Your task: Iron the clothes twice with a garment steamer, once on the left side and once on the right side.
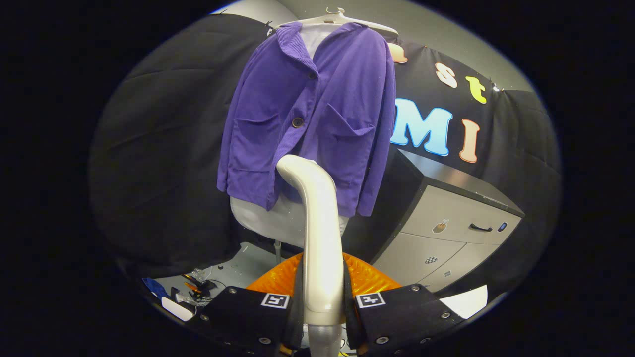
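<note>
The gripper [322,302] has both fingers squeezed tight on the white garment steamer [317,233]. The steamer sticks up, and its top sits in front of the purple jacket [307,119]. The jacket hangs on a hanger [342,17]. An orange thing [367,277] sits low behind the fingers. A grey cabinet [446,223] stands close beside the jacket. Small tools [193,290] lie on the floor. No words can be read on the cabinet stickers.

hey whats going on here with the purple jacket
A hand-held gripper has both fingers clamped on the handle of a cream garment steamer, its head raised toward a purple jacket. The jacket hangs on a hanger just beyond the steamer, beside a grey cabinet.
</note>
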